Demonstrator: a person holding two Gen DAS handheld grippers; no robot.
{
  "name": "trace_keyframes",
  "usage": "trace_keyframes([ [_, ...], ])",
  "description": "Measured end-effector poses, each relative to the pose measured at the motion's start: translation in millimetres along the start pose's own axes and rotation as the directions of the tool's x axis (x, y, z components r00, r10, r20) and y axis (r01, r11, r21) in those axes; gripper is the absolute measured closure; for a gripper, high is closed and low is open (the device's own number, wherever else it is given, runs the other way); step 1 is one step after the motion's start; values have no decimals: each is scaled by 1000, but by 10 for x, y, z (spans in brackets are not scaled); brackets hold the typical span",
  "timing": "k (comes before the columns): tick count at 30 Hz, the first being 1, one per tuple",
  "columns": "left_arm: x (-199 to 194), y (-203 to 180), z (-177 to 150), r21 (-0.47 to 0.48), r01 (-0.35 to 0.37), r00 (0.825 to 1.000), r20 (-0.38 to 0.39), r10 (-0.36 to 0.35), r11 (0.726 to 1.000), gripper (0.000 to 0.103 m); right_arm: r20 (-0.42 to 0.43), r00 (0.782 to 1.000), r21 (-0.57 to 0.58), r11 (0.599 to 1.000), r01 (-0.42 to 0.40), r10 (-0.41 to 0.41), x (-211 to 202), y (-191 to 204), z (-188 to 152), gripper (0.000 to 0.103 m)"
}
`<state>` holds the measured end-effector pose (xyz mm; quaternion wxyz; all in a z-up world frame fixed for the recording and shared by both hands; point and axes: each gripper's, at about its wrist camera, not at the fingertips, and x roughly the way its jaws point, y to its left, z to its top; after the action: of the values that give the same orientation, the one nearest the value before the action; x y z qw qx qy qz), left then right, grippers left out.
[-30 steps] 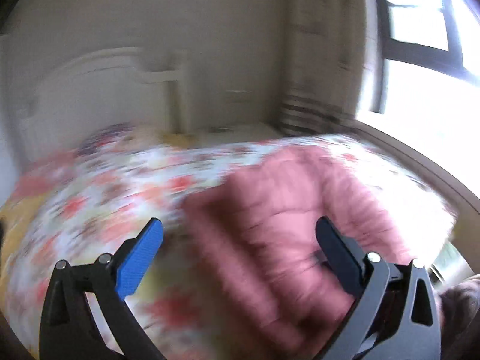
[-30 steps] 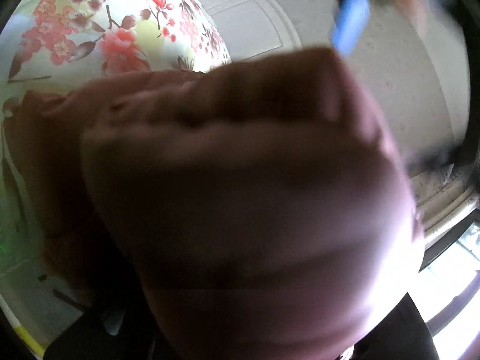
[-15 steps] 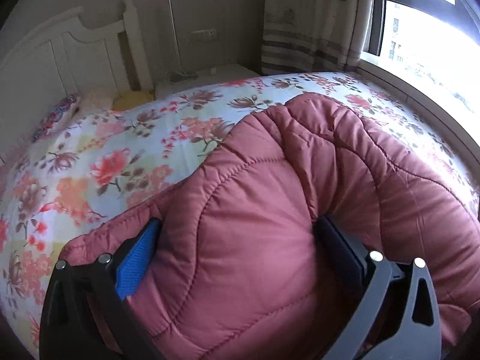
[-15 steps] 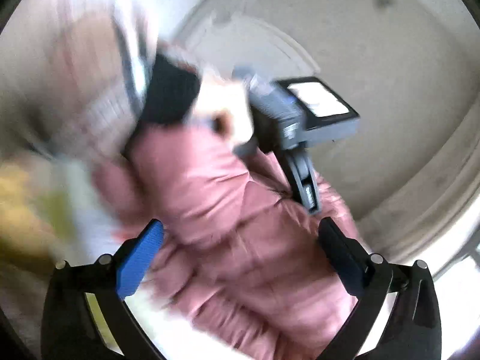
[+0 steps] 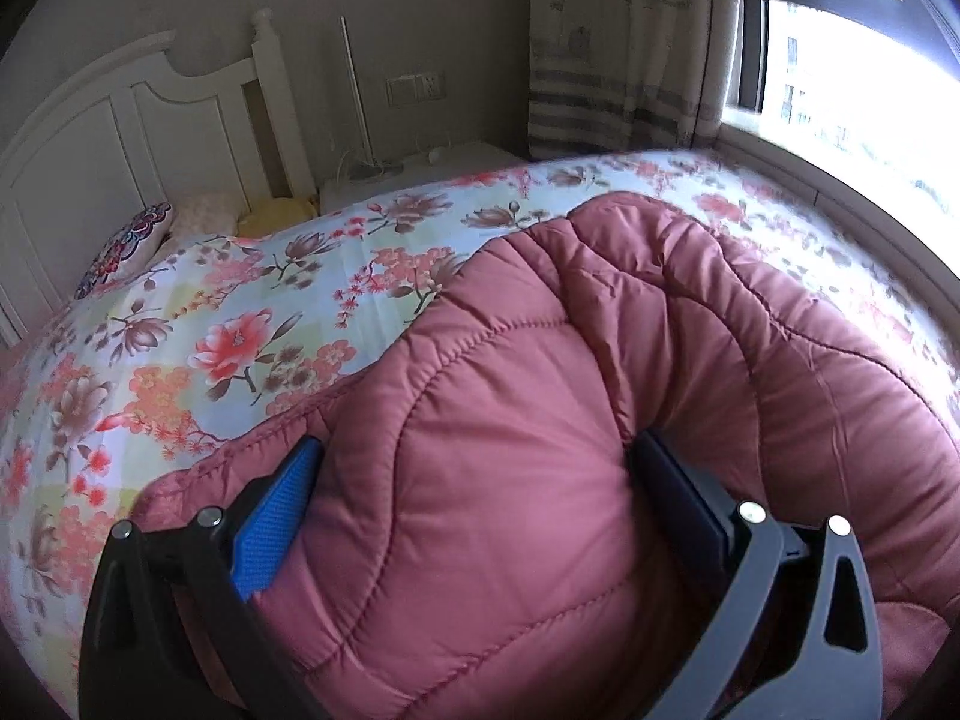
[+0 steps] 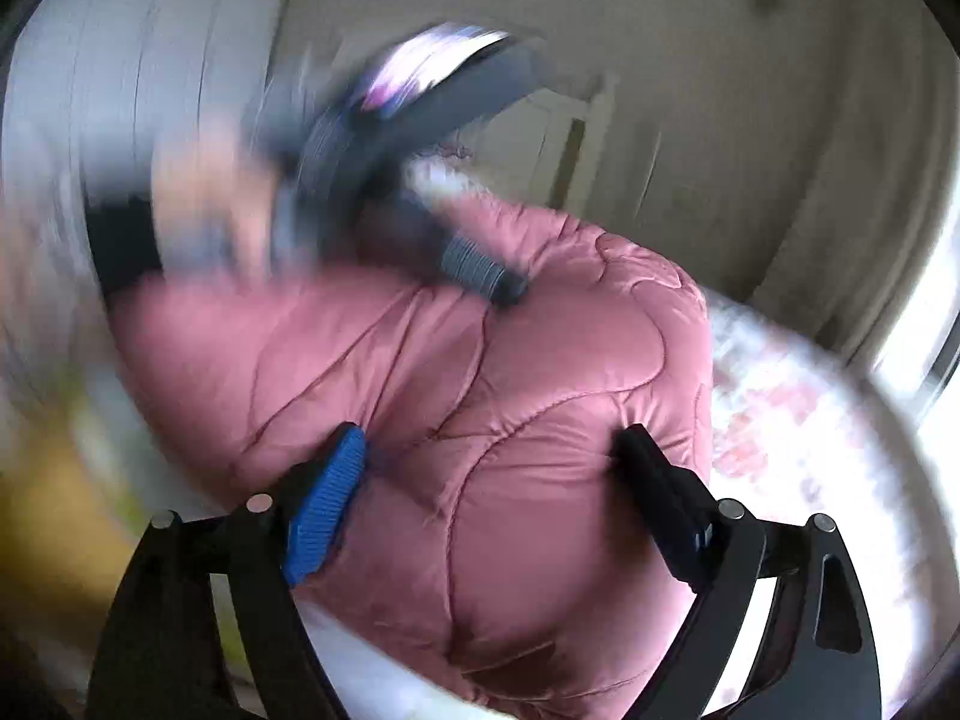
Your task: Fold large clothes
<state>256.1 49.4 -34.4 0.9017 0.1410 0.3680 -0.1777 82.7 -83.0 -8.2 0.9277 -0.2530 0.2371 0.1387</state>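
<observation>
Jacket [image 5: 540, 480]: a pink quilted one, lying bunched on the bed [image 5: 240, 312] over its flowered sheet, nearer the window side than the headboard [image 5: 90, 168]. It is heaped and doubled over rather than flat, so the fold is judged to be at an early stage, with one layer thrown across but no neat edges yet.

Left gripper [image 5: 474, 504]: your jaws stand wide with a thick roll of the padding bulging up between them. The blue pad [image 5: 276, 528] lies against the fabric on one side and the dark finger [image 5: 678, 498] on the other; whether they pinch it or merely straddle it you cannot settle from this view, so the grip is recorded as undetermined.

Right gripper [image 6: 486, 480]: your jaws have just been opening and now stand spread, hovering above the jacket with no fabric pressed between the pads. That view is heavily smeared. The grey ribbed cuff [image 6: 480, 270] shows on top of the heap, and beyond it the other tool and a hand [image 6: 204, 204] appear only as a blur.

Step in hand, as judged: the right side has let go of its portion, while the left sits in the bulk.

Next move calls for the free right jaws to find a clean edge or sleeve, and for the heap to be pressed flat before any further fold; padding this thick is likely to spring back.
</observation>
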Motion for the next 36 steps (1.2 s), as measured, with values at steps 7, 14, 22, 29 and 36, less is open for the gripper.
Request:
trace_keyframes([
  [7,-1061,60,286,-192,-54,998,8,57,980,2,-20,1000,36,999,-11,12,115,-73,74,14],
  [14,-748,-112,-222,-294,-29,999,12,34,955,2,-12,998,41,997,-58,58,44,-13,-18,12],
  [22,-601,-80,-563,-196,-91,981,151,121,976,2,125,970,212,950,-231,208,-216,-865,185,35],
  [29,-568,-19,-544,-234,-47,989,126,78,971,2,49,976,384,898,-215,212,781,-1693,861,40],
  [36,-546,0,-575,-244,-37,991,115,66,969,2,-258,891,435,869,-237,373,2167,-1464,682,38],
])
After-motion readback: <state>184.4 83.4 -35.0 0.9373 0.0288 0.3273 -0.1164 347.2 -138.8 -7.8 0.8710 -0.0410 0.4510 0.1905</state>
